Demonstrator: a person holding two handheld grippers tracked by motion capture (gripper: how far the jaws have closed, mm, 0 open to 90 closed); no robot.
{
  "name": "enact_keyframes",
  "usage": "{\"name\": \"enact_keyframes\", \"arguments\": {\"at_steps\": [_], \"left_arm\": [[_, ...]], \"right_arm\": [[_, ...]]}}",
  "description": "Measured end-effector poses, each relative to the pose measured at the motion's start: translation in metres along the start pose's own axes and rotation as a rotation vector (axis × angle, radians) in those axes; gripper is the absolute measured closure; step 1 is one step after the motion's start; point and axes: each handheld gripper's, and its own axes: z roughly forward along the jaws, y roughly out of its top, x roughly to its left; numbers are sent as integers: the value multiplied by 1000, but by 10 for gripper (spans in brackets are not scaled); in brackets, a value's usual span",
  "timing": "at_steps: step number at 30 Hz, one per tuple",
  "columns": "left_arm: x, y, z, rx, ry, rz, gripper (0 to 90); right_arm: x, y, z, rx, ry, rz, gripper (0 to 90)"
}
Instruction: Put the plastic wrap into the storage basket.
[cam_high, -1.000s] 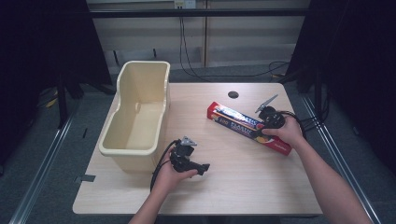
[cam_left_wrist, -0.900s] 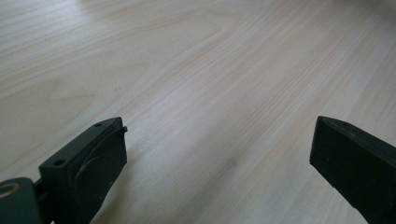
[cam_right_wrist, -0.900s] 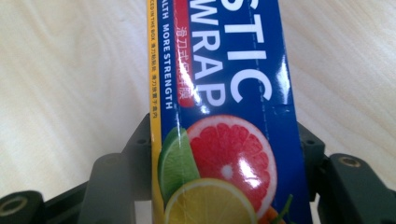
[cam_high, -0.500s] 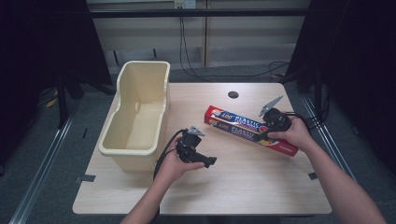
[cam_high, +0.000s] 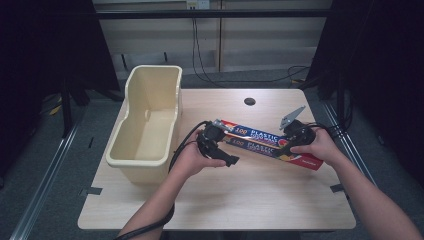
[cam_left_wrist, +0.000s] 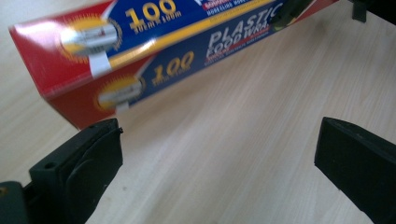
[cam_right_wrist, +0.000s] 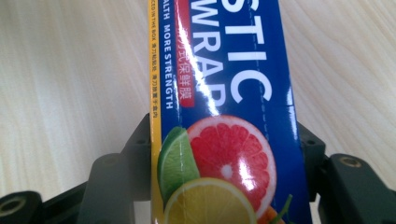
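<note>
- The left claw (cam_high: 216, 142) sits near the middle of the tabletop (cam_high: 280, 200), held in the person's left hand (cam_high: 192, 159). In the left gripper view its two black jaws stand wide apart with bare wood between them, so it is released and grips nothing.
- Just ahead of that claw lies the near end of the plastic wrap box (cam_high: 272, 144). In the left gripper view the box's red end (cam_left_wrist: 70, 70) hangs just beyond the tip of one jaw, off to that side and not between the jaws; I cannot tell whether it touches the jaw.
- The box's long axis runs across the tabletop from the left claw toward the person's right, angling slightly toward the person at its right end.
- The right claw (cam_high: 299, 136) is clenched on the box near that right end. In the right gripper view the box (cam_right_wrist: 224, 121) passes between the jaws, one on each long side.
- Judged from this, the left claw is the free one, and to take the near end it would need to shift sideways until the box lies in its gap.
- Farther off to the left stands an empty cream tub (cam_high: 131, 131), close beside the left hand.
</note>
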Motion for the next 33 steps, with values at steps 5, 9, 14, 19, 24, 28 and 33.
{"name": "enact_keyframes", "arguments": {"at_steps": [5, 9, 14, 19, 24, 28, 33], "left_arm": [[1, 16, 0, 23, 17, 65, 21], [0, 27, 7, 31, 27, 102, 28], [-1, 39, 14, 44, 24, 150, 28], [2, 45, 21, 81, 1, 172, 31], [-2, 51, 31, 119, -23, 198, 37], [-6, 55, 38, 137, -45, 206, 40], [-8, 58, 43, 174, -65, 212, 56]], "right_arm": [[4, 1, 0, -6, 13, -46, 424], [11, 3, 0, -1, 30, -102, 424], [15, 7, -1, -1, 53, -154, 423], [19, 10, -2, 4, 64, -196, 423], [22, 12, -2, 2, 73, -224, 422], [24, 14, -3, 3, 77, -244, 422], [26, 15, -5, -6, 89, -268, 420]]}}
